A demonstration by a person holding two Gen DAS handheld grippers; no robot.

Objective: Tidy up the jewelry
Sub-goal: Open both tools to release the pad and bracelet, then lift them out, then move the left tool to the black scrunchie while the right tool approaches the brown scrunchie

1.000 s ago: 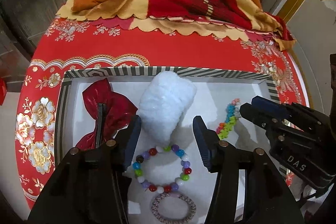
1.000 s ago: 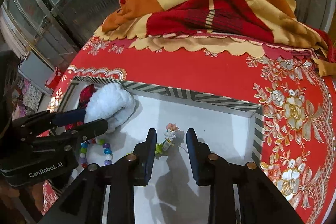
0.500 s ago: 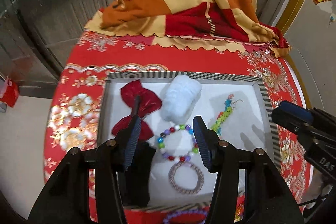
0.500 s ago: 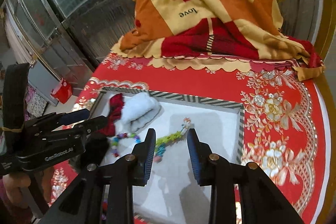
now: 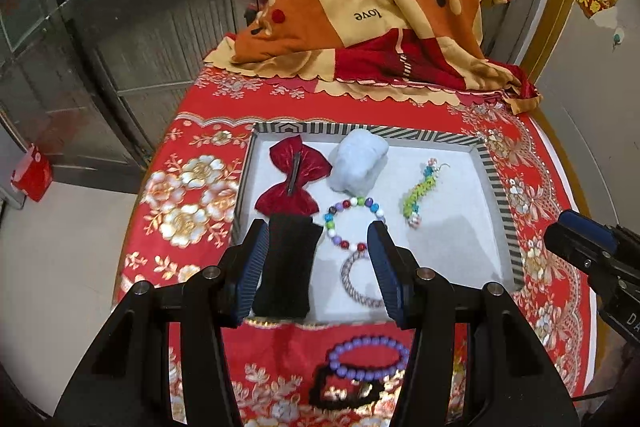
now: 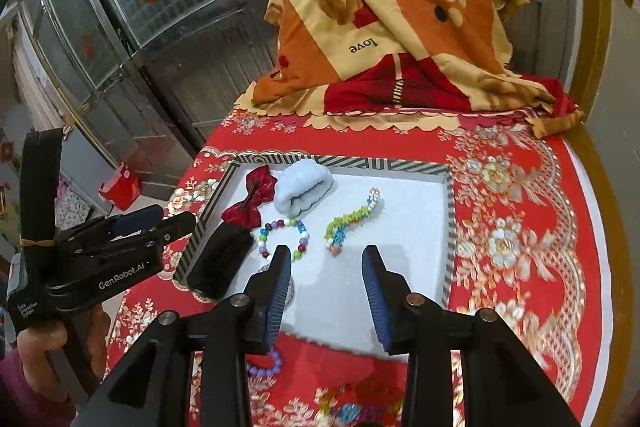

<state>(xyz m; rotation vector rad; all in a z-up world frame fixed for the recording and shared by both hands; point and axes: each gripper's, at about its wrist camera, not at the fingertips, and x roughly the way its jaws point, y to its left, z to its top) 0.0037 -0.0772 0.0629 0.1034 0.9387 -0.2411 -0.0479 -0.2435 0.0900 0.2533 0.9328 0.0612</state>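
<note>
1. Left wrist view: my left gripper (image 5: 318, 263) is held above the near edge of a striped-rim tray (image 5: 494, 183), its jaws spread wide with nothing between them.
2. The tray sits on a table covered by a red floral tablecloth (image 5: 188, 203). Inside it, at the far left, lies a red bow hair clip (image 5: 296, 179); just beside it, to the right, is a white fluffy scrunchie (image 5: 358, 163).
3. A multicoloured bead bracelet (image 5: 354, 213) lies in the tray's middle, and a silvery woven bangle (image 5: 358, 283) lies nearer me, its rim meeting the bracelet.
4. A black velvet pouch (image 5: 288, 267) fills the tray's near left corner.
5. A green and blue beaded charm strand (image 5: 420, 191) lies toward the right of the tray, apart from the rest.
6. Outside the tray, on the cloth near me, lies a purple bead bracelet (image 5: 368, 355), resting over a black hair tie (image 5: 336, 393).
7. Right wrist view: my right gripper (image 6: 326, 287) hovers over the tray's bare white floor. Its jaws have just been opening and stand moderately apart, gripping nothing.
8. A hand (image 6: 44, 343) shows at the left edge of this view, holding the left gripper's handle.
9. A folded orange and red blanket (image 6: 400, 39) is heaped at the table's far end.
</note>
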